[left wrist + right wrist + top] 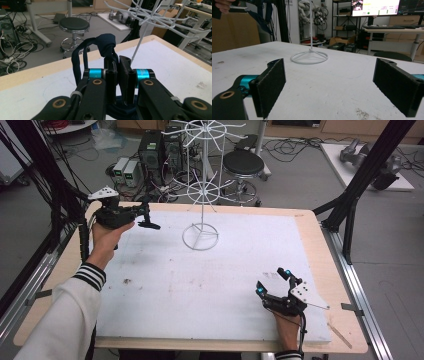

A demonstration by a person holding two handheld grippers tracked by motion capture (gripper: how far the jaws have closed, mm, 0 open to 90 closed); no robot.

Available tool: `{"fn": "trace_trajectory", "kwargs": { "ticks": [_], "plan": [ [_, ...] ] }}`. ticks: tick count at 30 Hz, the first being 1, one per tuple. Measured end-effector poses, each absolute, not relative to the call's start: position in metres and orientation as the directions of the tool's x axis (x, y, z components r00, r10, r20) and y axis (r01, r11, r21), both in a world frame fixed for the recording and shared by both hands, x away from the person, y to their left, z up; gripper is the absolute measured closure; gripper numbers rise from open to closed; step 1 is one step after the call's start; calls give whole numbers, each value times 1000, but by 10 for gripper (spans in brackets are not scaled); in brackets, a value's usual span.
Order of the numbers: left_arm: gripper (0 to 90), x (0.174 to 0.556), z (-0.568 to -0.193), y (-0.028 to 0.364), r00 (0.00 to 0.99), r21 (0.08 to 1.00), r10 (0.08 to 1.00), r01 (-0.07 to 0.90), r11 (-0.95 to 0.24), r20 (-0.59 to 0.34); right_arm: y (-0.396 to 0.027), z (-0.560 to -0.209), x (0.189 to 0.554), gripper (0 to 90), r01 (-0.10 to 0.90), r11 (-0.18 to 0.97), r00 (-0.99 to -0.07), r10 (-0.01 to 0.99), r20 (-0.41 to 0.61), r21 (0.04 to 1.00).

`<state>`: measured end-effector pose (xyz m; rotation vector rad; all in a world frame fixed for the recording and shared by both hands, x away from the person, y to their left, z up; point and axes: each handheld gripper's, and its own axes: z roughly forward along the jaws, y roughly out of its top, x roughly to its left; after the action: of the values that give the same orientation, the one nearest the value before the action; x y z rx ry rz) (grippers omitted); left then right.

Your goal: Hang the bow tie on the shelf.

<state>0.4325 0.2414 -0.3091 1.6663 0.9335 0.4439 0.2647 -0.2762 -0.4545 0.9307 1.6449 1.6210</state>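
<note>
Navy strap [105, 46], white wire rack [202, 195], white tbl cover [200, 280], black/white striped cuff [91, 275].

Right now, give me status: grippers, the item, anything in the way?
Left gripper shut on dark blue fabric loop, raised beside white wire rack. Right gripper open, low over white board. Path to rack hooks looks clear.

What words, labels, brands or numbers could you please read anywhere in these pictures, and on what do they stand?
None can be read.
The bright monitor screen behind the white wire rack carries lines of text and coloured dots, all too small and blurred to read.
The grey computer boxes on the floor show no legible marks.
</note>
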Motion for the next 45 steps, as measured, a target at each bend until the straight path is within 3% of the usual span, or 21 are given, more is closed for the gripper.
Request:
{"fn": "trace_trajectory", "kwargs": {
  "ticks": [23, 45],
  "plan": [
    [840, 446, -275, 208, 655, 954, 738, 295, -54, -161, -276, -454, 265, 102, 50, -13, -545, 838, 38, 999],
    [840, 454, -267, 174, 683, 951, 714, 299, -79, -155, -277, -455, 265, 102, 43, -11, -545, 838, 32, 999]
  ]
}}
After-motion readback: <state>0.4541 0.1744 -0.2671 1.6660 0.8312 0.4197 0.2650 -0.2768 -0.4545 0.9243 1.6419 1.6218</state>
